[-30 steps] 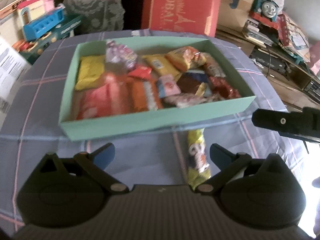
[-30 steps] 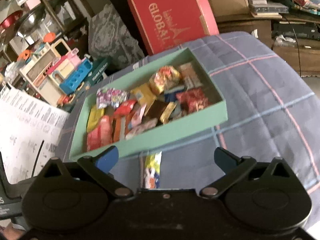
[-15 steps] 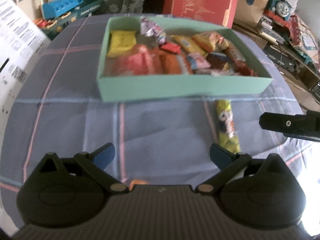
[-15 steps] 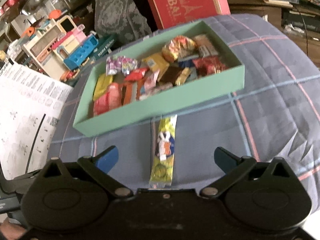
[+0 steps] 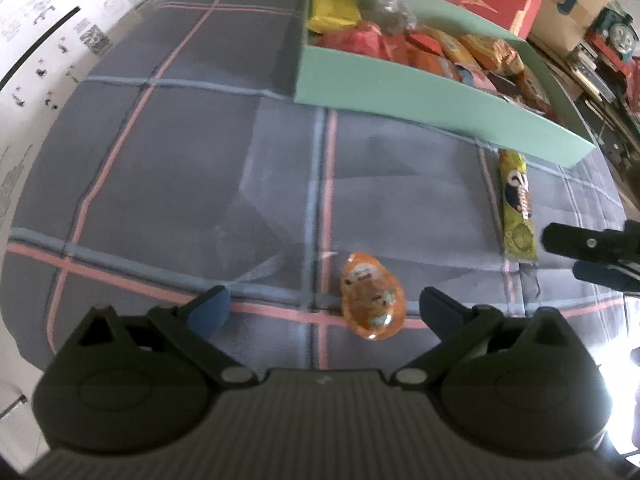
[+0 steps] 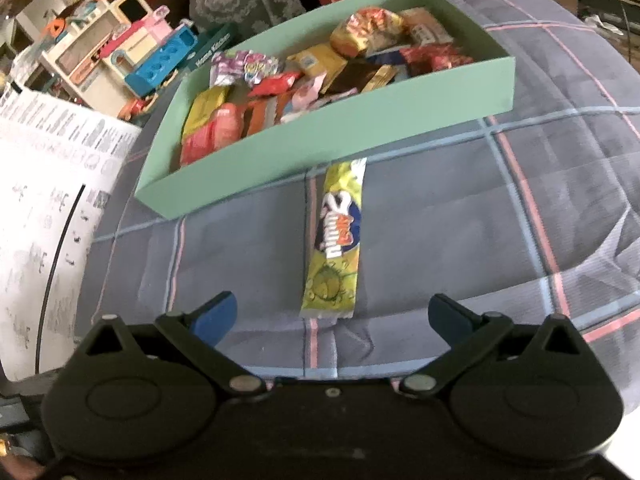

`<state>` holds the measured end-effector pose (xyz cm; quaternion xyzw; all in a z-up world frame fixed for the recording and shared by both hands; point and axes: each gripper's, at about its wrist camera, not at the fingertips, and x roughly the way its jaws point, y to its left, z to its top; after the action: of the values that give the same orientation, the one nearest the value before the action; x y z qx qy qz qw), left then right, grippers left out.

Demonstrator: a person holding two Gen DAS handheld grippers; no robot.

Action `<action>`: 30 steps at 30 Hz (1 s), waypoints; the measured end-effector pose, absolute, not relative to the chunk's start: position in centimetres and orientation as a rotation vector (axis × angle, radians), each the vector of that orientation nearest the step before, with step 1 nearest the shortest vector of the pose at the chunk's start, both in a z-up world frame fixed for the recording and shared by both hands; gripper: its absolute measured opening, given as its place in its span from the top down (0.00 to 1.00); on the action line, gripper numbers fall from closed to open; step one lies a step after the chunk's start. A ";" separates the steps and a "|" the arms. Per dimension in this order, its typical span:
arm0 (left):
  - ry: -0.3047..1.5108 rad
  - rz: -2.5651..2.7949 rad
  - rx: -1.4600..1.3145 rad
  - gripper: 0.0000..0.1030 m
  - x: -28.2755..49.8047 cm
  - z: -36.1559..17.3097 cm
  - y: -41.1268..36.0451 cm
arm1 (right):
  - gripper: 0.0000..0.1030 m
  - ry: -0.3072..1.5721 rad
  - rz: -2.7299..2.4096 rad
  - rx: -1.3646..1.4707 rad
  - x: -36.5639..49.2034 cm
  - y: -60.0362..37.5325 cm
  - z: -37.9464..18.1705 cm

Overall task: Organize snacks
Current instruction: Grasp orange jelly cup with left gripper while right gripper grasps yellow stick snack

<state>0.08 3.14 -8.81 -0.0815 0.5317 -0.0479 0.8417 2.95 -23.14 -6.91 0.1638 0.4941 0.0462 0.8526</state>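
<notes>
Dim, blurred fisheye frames; glare lower right.

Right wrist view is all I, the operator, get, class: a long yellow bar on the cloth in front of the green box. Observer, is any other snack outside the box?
Observer: Yes, an orange egg-shaped packet lies on the plaid cloth, left of the yellow bar.
Operator: Is anything gripping it?
Observer: No. The left gripper is open, with a finger on either side, not touching.
Operator: And mine?
Observer: The right gripper sits beside the bar's near end.
</notes>
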 end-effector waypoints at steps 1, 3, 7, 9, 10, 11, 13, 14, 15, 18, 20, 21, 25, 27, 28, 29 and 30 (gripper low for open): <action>1.119 -0.108 -0.157 0.08 0.1 -8.7 2.7 | 0.00 1.043 0.100 0.339 2.9 -23.0 -7.0; 1.112 -0.132 -0.123 0.27 0.0 -8.7 1.7 | 0.00 1.047 0.099 0.330 2.9 -23.0 -7.0; 1.088 -0.204 -0.056 0.64 -0.3 -8.5 0.0 | 0.00 1.048 0.082 0.322 2.8 -23.1 -7.2; 1.069 -0.224 -0.056 0.64 -0.5 -8.5 -0.2 | 0.00 1.042 0.069 0.310 2.7 -23.2 -7.2; 1.059 -0.221 -0.053 0.64 -0.5 -8.4 -0.1 | 0.00 1.038 0.063 0.302 2.7 -23.3 -7.2; 1.054 -0.209 -0.051 0.64 -0.3 -8.5 0.0 | 0.00 1.033 0.057 0.292 2.7 -23.3 -7.1; 1.050 -0.189 -0.056 0.65 0.2 -8.6 0.4 | 0.01 1.021 0.057 0.281 2.8 -23.2 -6.9; 1.046 -0.176 -0.059 0.65 0.6 -8.6 0.5 | 0.05 1.016 0.052 0.273 2.9 -23.2 -6.9; 1.042 -0.165 -0.064 0.64 0.9 -8.6 0.8 | 0.07 1.013 0.046 0.261 3.1 -23.2 -6.8; 1.037 -0.149 -0.090 0.64 2.0 -8.6 1.3 | 0.09 1.013 0.048 0.257 4.0 -23.1 -6.8; 1.039 -0.145 -0.100 0.64 2.6 -8.7 1.5 | 0.10 1.015 0.046 0.249 4.8 -23.0 -6.8; 1.040 -0.143 -0.103 0.64 2.8 -8.8 1.6 | 0.12 1.015 0.045 0.242 5.3 -22.9 -6.8; 1.034 -0.142 -0.105 0.64 3.5 -8.9 1.5 | 0.19 1.016 0.045 0.229 7.1 -22.3 -7.1; 1.032 -0.142 -0.106 0.64 3.9 -9.0 1.6 | 0.25 1.016 0.041 0.217 8.1 -21.9 -7.4; 1.030 -0.143 -0.105 0.64 4.2 -9.0 1.6 | 0.30 1.017 0.041 0.213 8.5 -21.8 -7.6; 1.028 -0.144 -0.105 0.64 4.3 -9.0 1.6 | 0.35 1.017 0.042 0.209 8.9 -21.7 -7.8; 1.027 -0.146 -0.105 0.64 4.6 -9.0 1.7 | 0.39 1.013 0.044 0.202 9.3 -21.5 -8.0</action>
<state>4.58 1.65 -8.98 -0.0501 0.4908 -0.0696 0.8671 9.31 -21.48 -7.96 0.0966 0.4845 0.0212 0.8692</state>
